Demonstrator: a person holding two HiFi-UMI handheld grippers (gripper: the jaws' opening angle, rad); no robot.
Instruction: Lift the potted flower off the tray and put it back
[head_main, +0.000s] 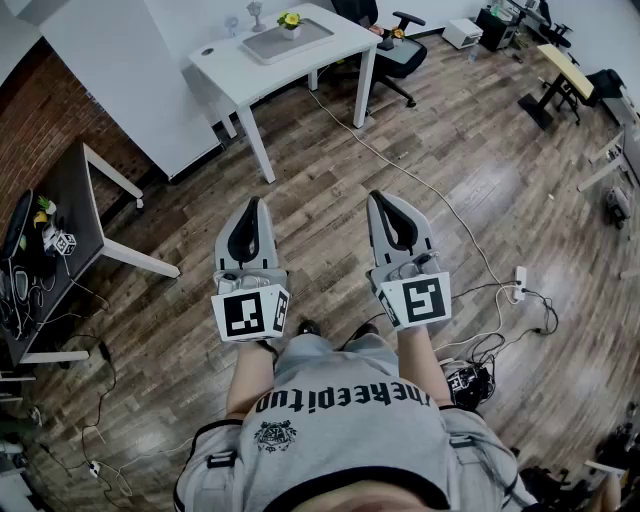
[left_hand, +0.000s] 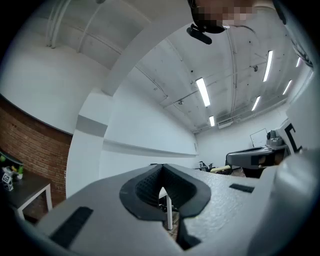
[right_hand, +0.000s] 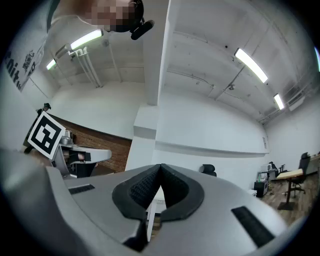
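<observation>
The potted flower, with yellow blooms, stands on a grey tray on a white table far ahead across the room. I hold both grippers side by side above the wooden floor, well short of that table. The left gripper is shut with nothing in it, and its tips meet in the left gripper view. The right gripper is also shut and empty, its tips together in the right gripper view. Both point a little upward at walls and ceiling.
A black desk with small items stands at the left by a brick wall. An office chair sits right of the white table. Cables and a power strip lie on the floor at the right. More desks stand at the far right.
</observation>
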